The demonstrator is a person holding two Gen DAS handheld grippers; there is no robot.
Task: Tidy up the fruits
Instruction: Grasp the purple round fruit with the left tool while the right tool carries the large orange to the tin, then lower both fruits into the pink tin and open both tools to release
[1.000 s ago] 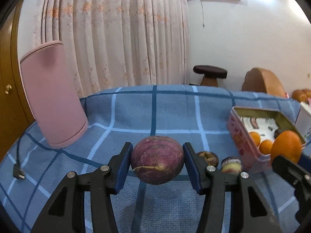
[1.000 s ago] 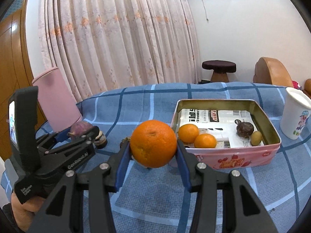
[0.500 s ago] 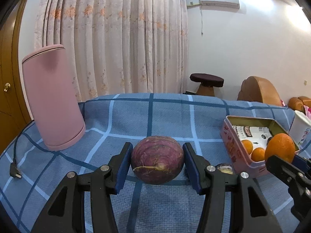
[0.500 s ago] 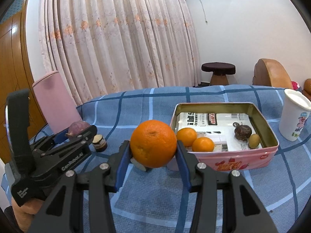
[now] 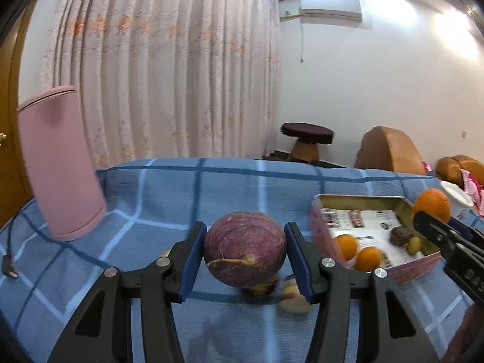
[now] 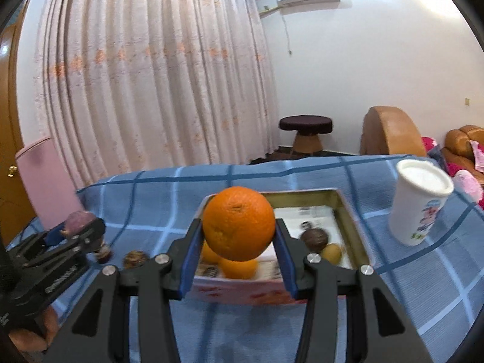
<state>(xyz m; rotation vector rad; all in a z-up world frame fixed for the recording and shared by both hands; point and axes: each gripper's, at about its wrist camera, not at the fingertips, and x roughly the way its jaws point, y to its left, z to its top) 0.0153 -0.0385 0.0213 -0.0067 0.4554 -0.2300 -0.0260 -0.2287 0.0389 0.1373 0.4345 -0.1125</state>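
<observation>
My left gripper (image 5: pixel 245 249) is shut on a round purple fruit (image 5: pixel 245 248) and holds it above the blue checked cloth, left of the pink tin (image 5: pixel 423 258). My right gripper (image 6: pixel 238 233) is shut on a large orange (image 6: pixel 238 222), held over the near edge of the pink tin (image 6: pixel 242 290). The tin holds two small oranges (image 5: pixel 367 258), a dark round fruit (image 6: pixel 314 239) and a small yellow-green fruit (image 6: pixel 331 252). The right gripper and its orange (image 5: pixel 431 204) also show at the right of the left wrist view.
A tall pink cylinder (image 5: pixel 60 163) stands at the left with a black plug (image 5: pixel 9 267) beside it. A white cup (image 6: pixel 419 202) stands right of the tin. Small dark fruits (image 6: pixel 134 258) lie on the cloth left of the tin.
Both grippers have risen and moved toward the tin with their fruits. The orange has gone from left of the tin to over its near edge.
</observation>
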